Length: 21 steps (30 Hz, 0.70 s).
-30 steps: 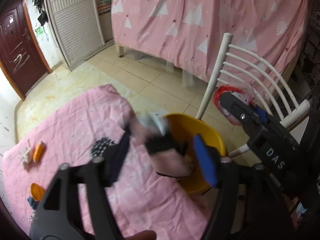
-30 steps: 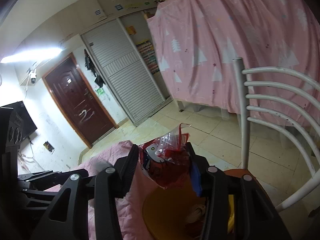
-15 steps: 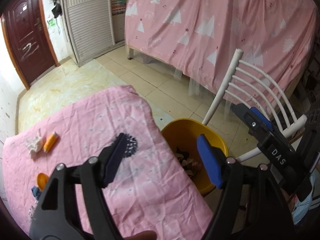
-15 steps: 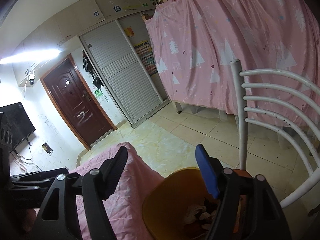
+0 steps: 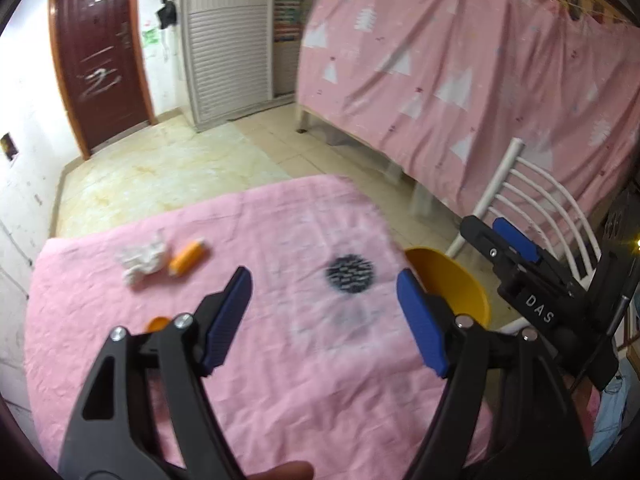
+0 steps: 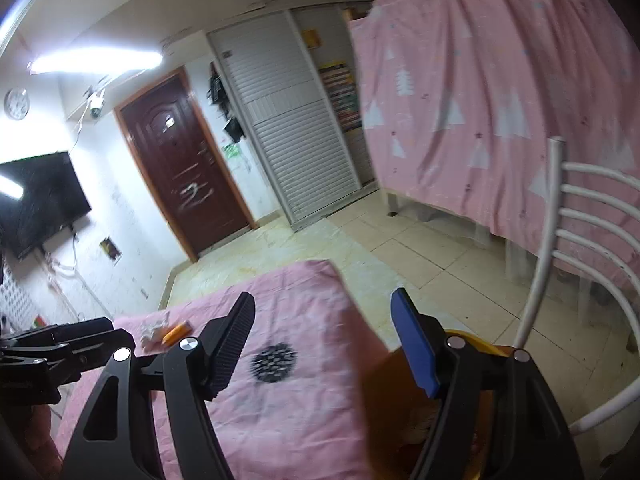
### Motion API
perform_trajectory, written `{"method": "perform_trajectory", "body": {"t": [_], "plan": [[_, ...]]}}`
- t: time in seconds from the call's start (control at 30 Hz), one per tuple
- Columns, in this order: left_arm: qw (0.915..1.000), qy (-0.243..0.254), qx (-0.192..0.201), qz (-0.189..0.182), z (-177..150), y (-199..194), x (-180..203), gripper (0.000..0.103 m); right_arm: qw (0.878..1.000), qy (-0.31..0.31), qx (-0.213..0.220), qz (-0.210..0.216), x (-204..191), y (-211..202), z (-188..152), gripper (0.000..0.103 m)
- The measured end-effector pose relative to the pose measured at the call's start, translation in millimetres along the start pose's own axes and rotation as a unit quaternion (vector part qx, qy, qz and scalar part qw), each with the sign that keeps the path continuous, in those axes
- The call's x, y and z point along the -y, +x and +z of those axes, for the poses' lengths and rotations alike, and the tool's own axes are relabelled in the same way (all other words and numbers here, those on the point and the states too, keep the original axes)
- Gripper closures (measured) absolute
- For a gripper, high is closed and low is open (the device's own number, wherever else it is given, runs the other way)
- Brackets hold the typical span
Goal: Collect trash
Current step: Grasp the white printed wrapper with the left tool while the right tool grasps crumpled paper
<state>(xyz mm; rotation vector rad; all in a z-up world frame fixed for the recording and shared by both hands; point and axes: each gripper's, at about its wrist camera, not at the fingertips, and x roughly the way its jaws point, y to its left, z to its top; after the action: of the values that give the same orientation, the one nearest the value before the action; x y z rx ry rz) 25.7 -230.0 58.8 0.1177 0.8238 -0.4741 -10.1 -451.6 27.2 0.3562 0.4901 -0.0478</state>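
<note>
Moved: both my grippers, off the yellow bin (image 5: 448,280) and back over the pink cloth (image 5: 280,360); left gripper (image 5: 324,316) and right gripper (image 6: 324,344) gape empty. Remaining beyond the bin: crumpled tissue (image 5: 140,258), orange tube (image 5: 187,258), orange cap (image 5: 158,323)

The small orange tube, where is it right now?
In the left wrist view the orange tube lies on the pink cloth, far left side, right beside the crumpled white tissue.
</note>
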Motion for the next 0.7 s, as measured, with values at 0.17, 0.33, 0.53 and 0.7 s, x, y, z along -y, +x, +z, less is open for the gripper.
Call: {"method": "perform_trajectory", "body": {"t": [0.17,0.33,0.53,0.7], "plan": [[0.9991,-0.019,0.017,0.032,-14,-19,-40,0.031,0.999,-0.027,-0.014,0.017,-34,12,-1,0.039],[0.9967,-0.04,0.022,0.066,-30,-34,-80,0.03,0.998,-0.05,-0.027,0.035,-65,23,-4,0.039],[0.9938,-0.054,0.022,0.095,-46,-46,-111,0.027,0.994,-0.068,-0.046,0.072,-102,36,-11,0.039],[0.9927,-0.065,0.014,0.101,-61,-51,-132,0.027,0.99,-0.089,-0.059,0.094,-131,41,-19,0.039]]}}
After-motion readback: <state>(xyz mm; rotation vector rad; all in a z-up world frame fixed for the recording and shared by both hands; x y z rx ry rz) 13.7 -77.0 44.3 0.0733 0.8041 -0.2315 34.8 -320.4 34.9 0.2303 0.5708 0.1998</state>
